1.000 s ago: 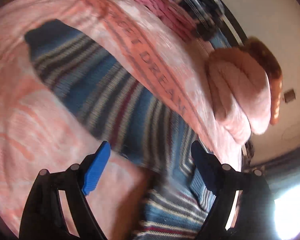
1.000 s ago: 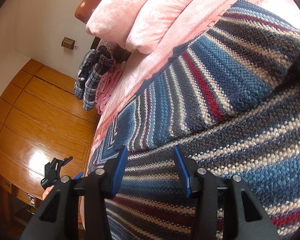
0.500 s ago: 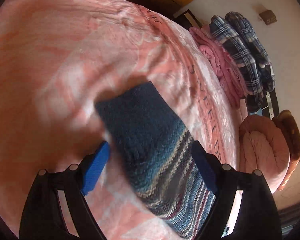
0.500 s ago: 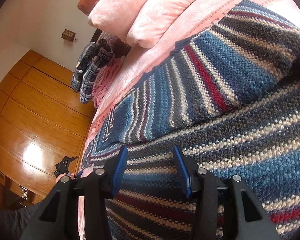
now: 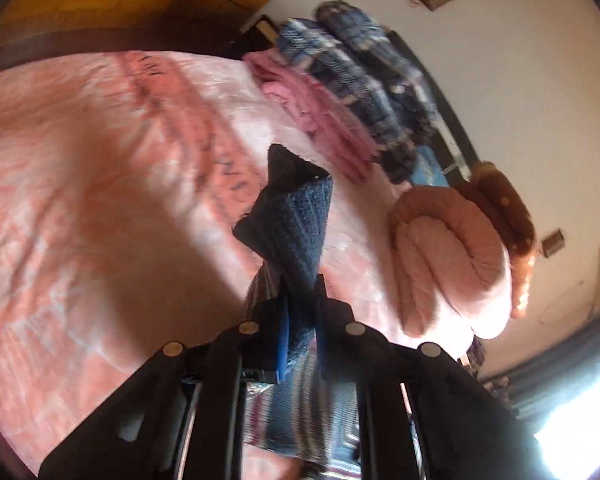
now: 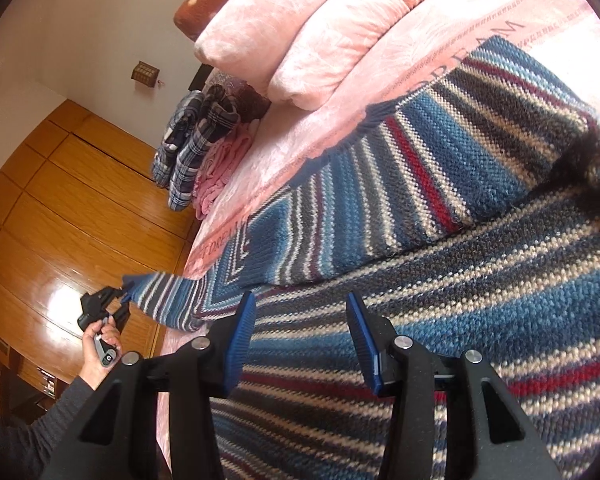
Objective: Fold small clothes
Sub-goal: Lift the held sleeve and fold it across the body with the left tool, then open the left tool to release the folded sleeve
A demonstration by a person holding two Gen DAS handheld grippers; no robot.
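left wrist view: the left gripper (image 5: 300, 320) has its jaws clamped on the dark navy ribbed cuff of the striped blue, cream and red knitted sweater (image 5: 290, 224). the cuff stands up in a soft twisted peak above the pink patterned bedspread (image 5: 80, 200), and the striped sleeve sags below the jaws. the knit looks thick and floppy, light enough to lift by one end, likely to stretch and droop rather than hold a crease. a pile of pink and plaid folded clothes (image 5: 340, 100) lies near the far edge of the bed.

right wrist view: the right gripper (image 6: 300, 340) hovers with its jaws apart over the sweater's body (image 6: 440, 280), which lies spread on the bed, holding nothing. at the left, the other gripper (image 6: 104, 308), held in a hand (image 6: 100, 340), draws the sleeve out off the bed's edge. i judge the ribbed hems and cuffs the best holds, being denser and less slippery than the open knit. pink pillows (image 6: 320, 20) lie beyond.
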